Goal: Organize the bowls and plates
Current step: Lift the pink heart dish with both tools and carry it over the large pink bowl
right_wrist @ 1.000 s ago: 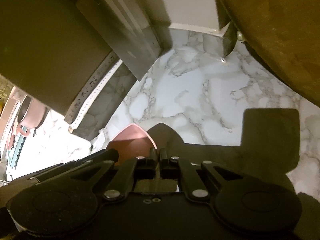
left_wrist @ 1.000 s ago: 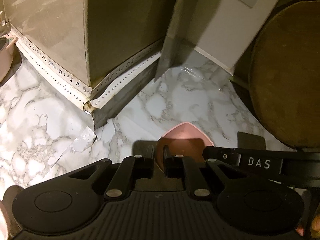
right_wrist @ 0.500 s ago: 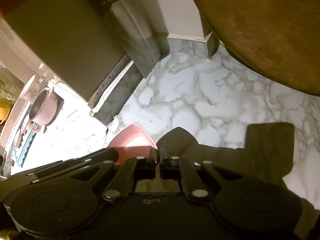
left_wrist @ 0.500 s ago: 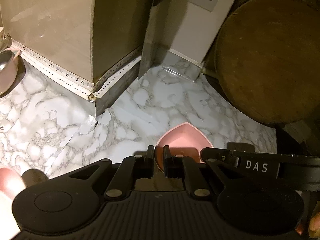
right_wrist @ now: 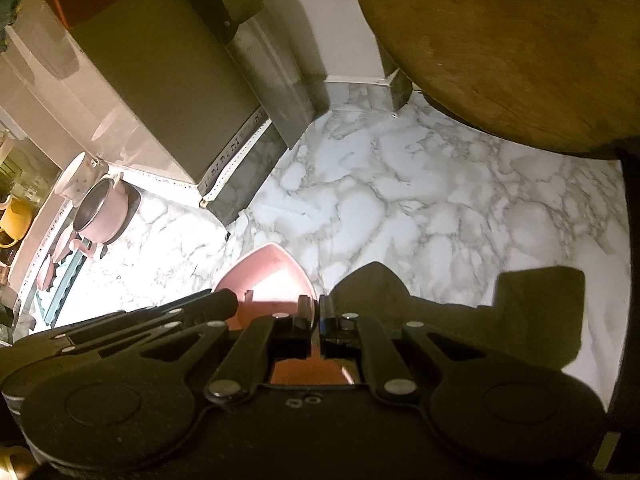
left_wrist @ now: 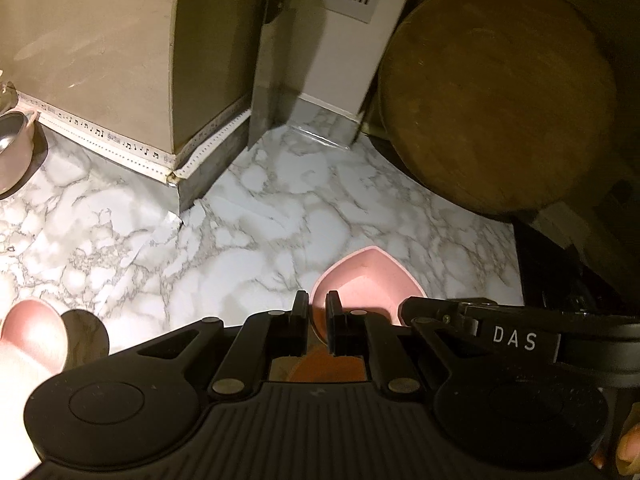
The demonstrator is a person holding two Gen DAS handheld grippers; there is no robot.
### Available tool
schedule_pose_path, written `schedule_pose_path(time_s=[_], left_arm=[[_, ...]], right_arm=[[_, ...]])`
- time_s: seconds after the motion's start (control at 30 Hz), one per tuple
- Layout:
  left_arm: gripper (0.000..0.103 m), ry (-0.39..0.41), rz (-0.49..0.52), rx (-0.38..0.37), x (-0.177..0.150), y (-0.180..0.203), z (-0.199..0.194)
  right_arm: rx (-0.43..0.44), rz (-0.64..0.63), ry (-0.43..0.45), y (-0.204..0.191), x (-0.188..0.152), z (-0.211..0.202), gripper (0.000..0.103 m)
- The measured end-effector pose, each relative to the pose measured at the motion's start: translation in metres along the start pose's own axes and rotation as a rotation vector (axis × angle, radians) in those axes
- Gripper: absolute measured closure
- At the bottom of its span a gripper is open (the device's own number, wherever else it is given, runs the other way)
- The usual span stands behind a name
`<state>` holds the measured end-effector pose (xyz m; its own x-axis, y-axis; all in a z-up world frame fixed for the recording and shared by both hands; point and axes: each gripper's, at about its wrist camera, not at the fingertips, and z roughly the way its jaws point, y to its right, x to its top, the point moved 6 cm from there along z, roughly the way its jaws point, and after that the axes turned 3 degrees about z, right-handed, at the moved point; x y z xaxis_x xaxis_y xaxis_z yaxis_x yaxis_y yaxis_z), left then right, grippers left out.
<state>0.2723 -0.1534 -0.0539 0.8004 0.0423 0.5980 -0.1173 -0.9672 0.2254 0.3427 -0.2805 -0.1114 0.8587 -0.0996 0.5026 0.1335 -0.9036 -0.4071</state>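
Left wrist view first, from its left edge: a pink pot point(left_wrist: 14, 148) with a steel interior stands on the marble desk point(left_wrist: 280, 216) against the wall base, and lower down a blurred pink rounded thing point(left_wrist: 34, 332) sits at the frame edge, too overexposed to identify. A beige wall corner with a patterned trim strip point(left_wrist: 120, 146) runs along the desk toward the middle. Near the bottom centre the left gripper point(left_wrist: 317, 320) has its fingers point(left_wrist: 300, 312) drawn close together on the rim of a pink bowl point(left_wrist: 368, 280) with a pointed, roughly triangular outline — one finger outside the wall, the other inside. The bowl sits low over the marble; whether it touches the desk cannot be told. To the right, the other tool's dark arm marked DAS reaches the bowl's right edge. Behind it a large round wooden board point(left_wrist: 496, 96) leans upright at the back right. Right wrist view, again from the left: a yellow mug point(right_wrist: 16, 220) and a teal rack with pink dishes point(right_wrist: 56, 276) lie along the far edge, then the pink pot point(right_wrist: 102, 212) beside the wall. At bottom centre the right gripper point(right_wrist: 316, 308) has its fingers point(right_wrist: 304, 306) nearly shut, pinching the right rim of the same pink bowl point(right_wrist: 268, 272), whose inside is washed out by bright light. The wooden board point(right_wrist: 500, 40) fills the upper right, and a dark shadow falls on the marble below it.
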Motion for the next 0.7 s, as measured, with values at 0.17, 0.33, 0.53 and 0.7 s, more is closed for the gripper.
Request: schedule_pose_path(time_s=[0.17,0.33,0.53,0.7], left_arm=[[0.095,-0.005,0.018,-0.013,-0.011,0.006,-0.011],[0.095,-0.033,0.032,-0.016,-0.025,0.008,-0.014],[0.095,-0.07,0.049,-0.012,-0.041,0.009,-0.011],[0.095,-0.086,0.063,-0.005,-0.047,0.009,-0.006]], right_arm=[[-0.007,0.012,0.006,0.002,-0.015,-0.013,0.101],[-0.015,0.018,0.0,0.003,-0.031,-0.02,0.101],[-0.025,0.027,-0.026,0.006,-0.049,-0.02,0.1],[-0.039,0.03,-0.047,0.007,-0.058,-0.016,0.1]])
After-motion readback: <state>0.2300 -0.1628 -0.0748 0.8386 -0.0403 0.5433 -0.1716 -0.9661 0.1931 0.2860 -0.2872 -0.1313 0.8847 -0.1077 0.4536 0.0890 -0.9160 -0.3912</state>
